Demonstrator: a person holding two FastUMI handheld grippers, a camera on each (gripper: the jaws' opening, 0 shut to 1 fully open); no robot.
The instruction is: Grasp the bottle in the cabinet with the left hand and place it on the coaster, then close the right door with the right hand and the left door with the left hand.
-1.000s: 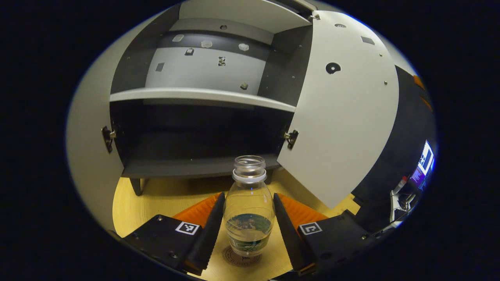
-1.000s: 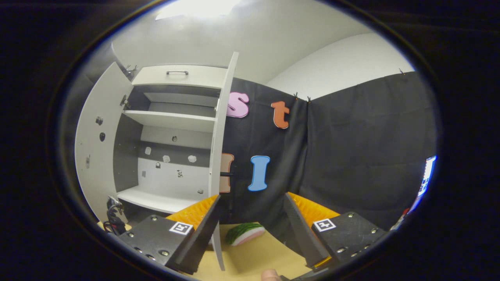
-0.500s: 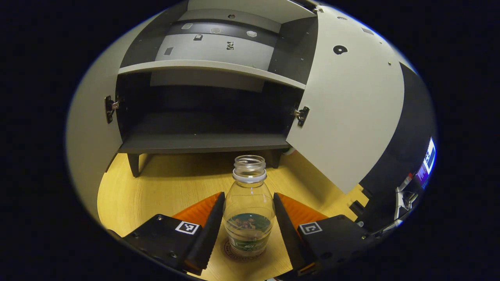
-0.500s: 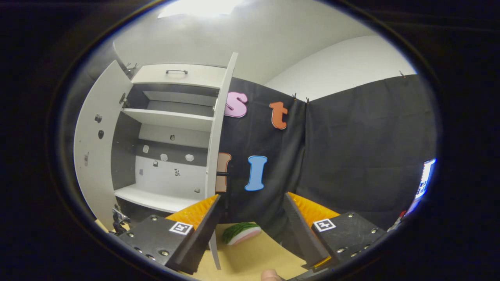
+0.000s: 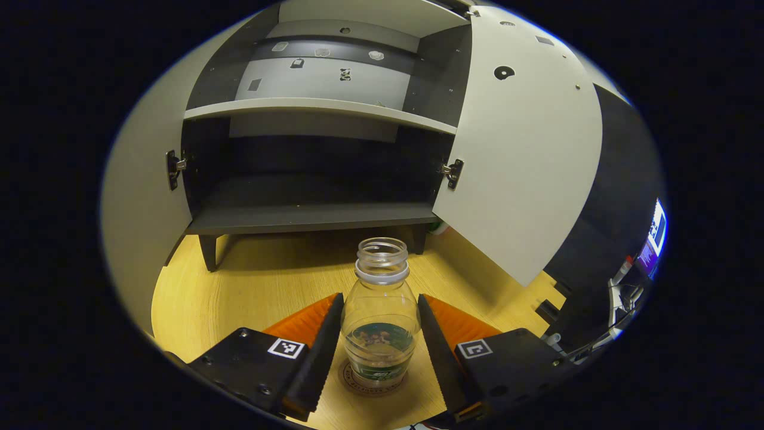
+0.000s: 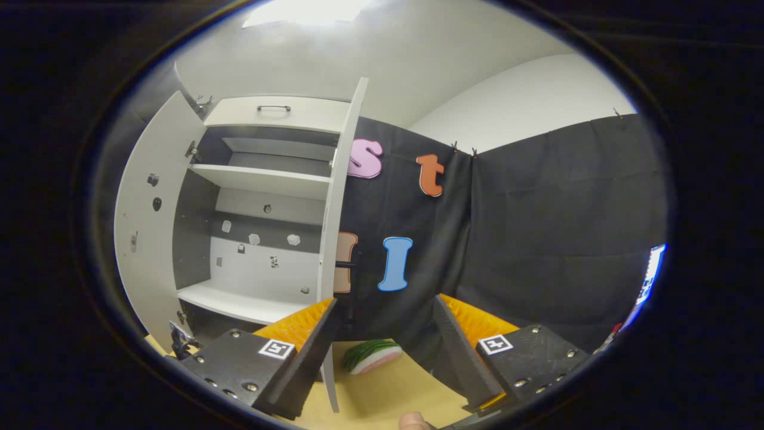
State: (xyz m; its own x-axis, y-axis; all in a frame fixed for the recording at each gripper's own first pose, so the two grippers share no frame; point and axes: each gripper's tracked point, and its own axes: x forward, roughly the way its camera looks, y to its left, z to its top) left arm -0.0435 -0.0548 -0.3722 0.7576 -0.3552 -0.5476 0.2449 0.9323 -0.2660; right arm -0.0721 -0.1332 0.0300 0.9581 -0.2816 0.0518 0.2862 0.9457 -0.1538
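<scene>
This is looking like a staged recording booth rather than a lived-in home. Black cloth (image 6: 555,239) is hanging as the wall, clipped along its top edge beneath a plain white wall (image 6: 525,95). A small white and grey cabinet (image 5: 310,107) is standing with both doors open on a light wooden surface (image 5: 262,286), its shelves bare. A toy watermelon slice (image 6: 373,355) is lying on that surface, and a lit screen (image 5: 653,239) is glowing at the edge.
</scene>
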